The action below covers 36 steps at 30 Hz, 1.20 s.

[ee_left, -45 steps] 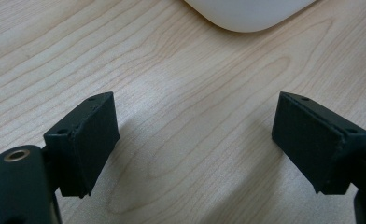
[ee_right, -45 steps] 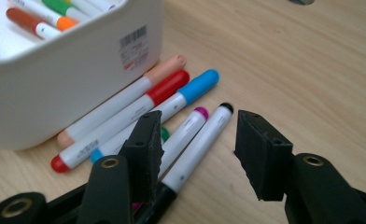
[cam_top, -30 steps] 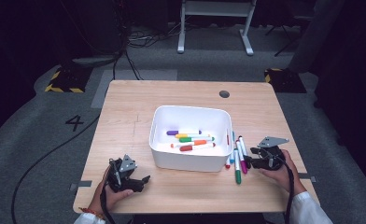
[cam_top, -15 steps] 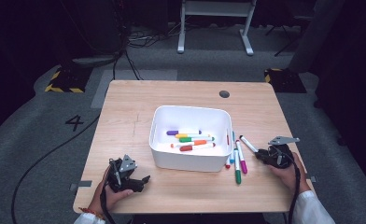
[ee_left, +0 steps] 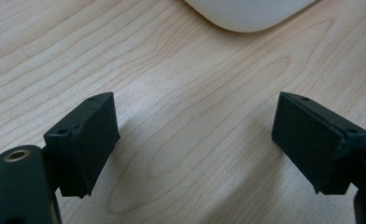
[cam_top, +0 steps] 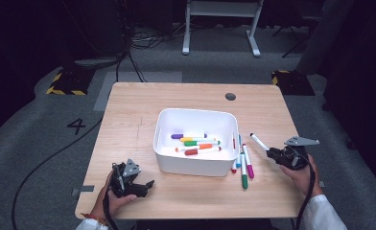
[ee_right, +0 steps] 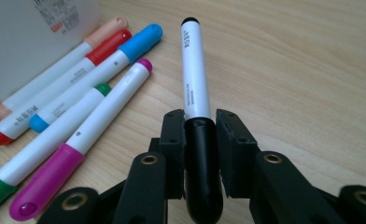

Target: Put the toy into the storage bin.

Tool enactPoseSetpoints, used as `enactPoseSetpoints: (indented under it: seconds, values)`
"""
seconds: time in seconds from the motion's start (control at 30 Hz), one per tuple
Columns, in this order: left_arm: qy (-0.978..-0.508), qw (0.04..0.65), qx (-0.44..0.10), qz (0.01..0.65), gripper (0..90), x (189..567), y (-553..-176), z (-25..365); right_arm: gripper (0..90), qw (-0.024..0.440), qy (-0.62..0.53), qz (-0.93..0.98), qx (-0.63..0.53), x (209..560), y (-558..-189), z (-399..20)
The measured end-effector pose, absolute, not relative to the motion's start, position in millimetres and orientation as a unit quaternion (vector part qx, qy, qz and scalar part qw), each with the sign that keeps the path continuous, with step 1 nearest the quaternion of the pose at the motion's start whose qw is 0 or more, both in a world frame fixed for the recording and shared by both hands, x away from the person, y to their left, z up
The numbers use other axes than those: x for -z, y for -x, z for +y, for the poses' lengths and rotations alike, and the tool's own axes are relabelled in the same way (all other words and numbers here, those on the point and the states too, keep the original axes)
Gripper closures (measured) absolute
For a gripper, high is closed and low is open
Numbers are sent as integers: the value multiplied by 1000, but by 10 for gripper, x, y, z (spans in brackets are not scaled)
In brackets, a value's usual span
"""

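A white bin (cam_top: 195, 165) stands mid-table with several coloured markers (cam_top: 195, 143) lying in it. More markers (cam_top: 243, 165) lie on the wood just right of the bin; the right gripper view has them as green, magenta, blue, red and peach ones (ee_right: 102, 100). My right gripper (cam_top: 272, 154) is right of that pile, shut on the black cap end of a white marker (cam_top: 259, 142) whose barrel (ee_right: 193, 70) sticks forward past the right gripper (ee_right: 200, 116). My left gripper (cam_top: 145, 184) rests at the front left, open, nothing between its fingers (ee_left: 85, 140). The bin's corner (ee_left: 246, 11) lies ahead of it.
The wooden table (cam_top: 186, 100) has a round cable hole (cam_top: 230, 96) at the back right. Its front edge runs close under both hands. Beyond the table a white stand (cam_top: 219, 28) and cables sit on the dark floor.
The right gripper closed on the black-capped marker at the loose pile and carried it a little to the right, away from the bin. The left gripper stayed put.
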State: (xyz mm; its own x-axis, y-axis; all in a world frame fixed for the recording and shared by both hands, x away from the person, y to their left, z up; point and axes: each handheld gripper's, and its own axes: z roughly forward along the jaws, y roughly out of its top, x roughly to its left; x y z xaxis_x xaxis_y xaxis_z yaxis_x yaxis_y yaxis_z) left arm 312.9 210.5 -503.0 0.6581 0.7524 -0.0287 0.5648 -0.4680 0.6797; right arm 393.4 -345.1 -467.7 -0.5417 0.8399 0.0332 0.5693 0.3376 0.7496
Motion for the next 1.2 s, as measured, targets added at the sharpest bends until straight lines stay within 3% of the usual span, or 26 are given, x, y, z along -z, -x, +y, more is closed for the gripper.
enactPoseSetpoints:
  seconds: [0.47, 0.83, 1.2]
  values:
    - [-845, 338, -139, 391, 148, 5031, -3128, 2104, 739, 216, -400, 775, -439, 4116, -3807, -3410]
    - [-845, 338, -139, 389, 148, 5030, -3130, 2105, 739, 219, -338, 782, -476, 3638, -3846, -3048]
    - [-845, 339, -139, 390, 148, 5031, -3129, 2104, 739, 205, -293, 798, -485, 3442, -3918, -2652]
